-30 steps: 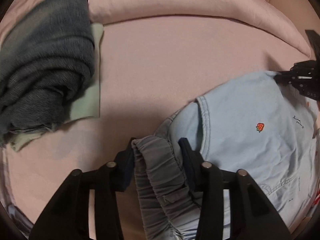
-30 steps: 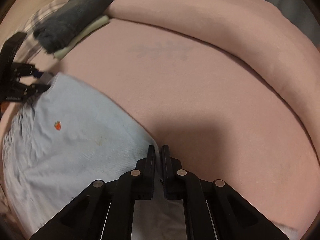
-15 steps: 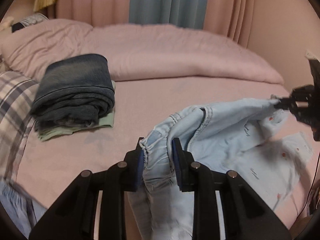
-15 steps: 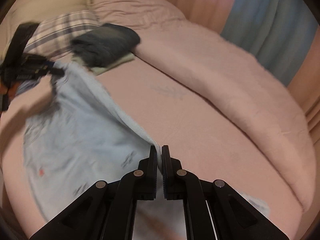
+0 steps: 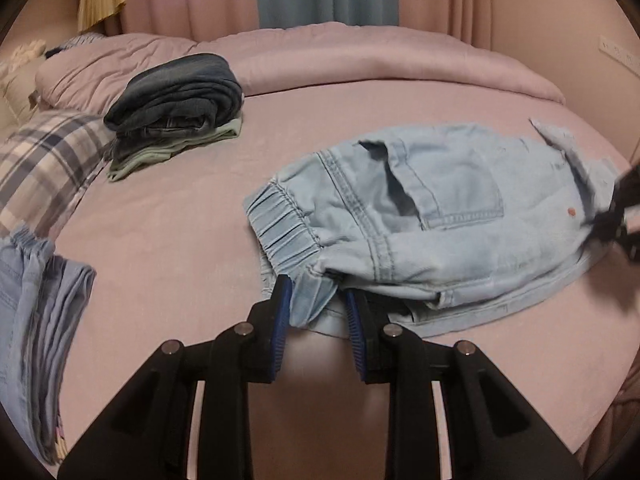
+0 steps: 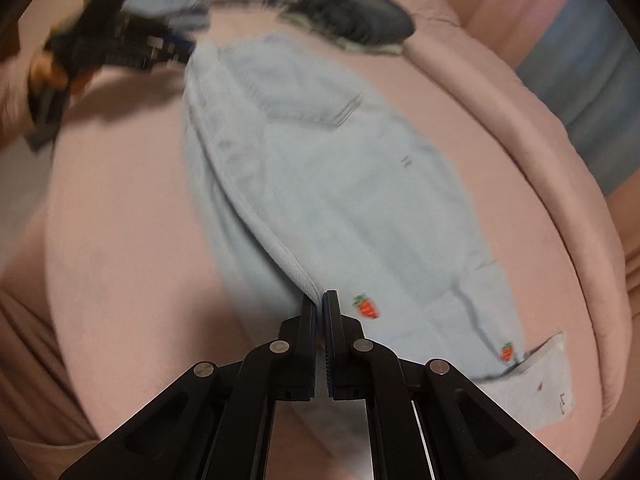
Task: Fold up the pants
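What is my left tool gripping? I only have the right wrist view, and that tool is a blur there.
Observer: The left tool is pinching the light blue pants at the corner just below the elastic waistband.
Operator: Does the back pocket lie flat?
Observer: No. The back pocket gapes open along its top edge, towards the waistband.
Operator: What is under the dark folded pile?
Observer: The dark jeans sit on a folded pale green garment.
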Demonstrator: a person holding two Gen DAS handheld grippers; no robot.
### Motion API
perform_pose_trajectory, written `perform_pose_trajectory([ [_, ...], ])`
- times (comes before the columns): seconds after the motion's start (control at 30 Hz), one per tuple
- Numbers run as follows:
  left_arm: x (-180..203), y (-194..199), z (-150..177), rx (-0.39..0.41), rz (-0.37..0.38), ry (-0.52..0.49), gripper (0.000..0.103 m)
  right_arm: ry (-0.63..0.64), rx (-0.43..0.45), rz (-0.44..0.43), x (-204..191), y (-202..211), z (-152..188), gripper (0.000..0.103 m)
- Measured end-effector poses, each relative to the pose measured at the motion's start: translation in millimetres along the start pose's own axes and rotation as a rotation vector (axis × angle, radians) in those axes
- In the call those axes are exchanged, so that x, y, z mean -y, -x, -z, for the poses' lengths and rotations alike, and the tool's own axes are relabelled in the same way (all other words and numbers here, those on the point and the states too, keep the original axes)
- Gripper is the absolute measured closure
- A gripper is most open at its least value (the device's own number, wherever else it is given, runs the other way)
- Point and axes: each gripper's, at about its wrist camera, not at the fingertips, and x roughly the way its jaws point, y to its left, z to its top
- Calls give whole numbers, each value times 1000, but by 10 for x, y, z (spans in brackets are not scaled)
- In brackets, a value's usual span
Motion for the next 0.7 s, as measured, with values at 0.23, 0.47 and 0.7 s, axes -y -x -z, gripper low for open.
perform_pose_trajectory([
  [0.23, -203, -46, 123, -85, -141, 71, 51, -12, -42, 18, -40, -160, -118, 96],
  [0.47, -363, 515, 74, 62, -87, 247, 43, -279, 112, -143, 405, 249, -78, 63],
  [0.7, 542, 128, -338, 59, 122, 132, 38, -455, -27, -151, 510, -402, 61, 62],
])
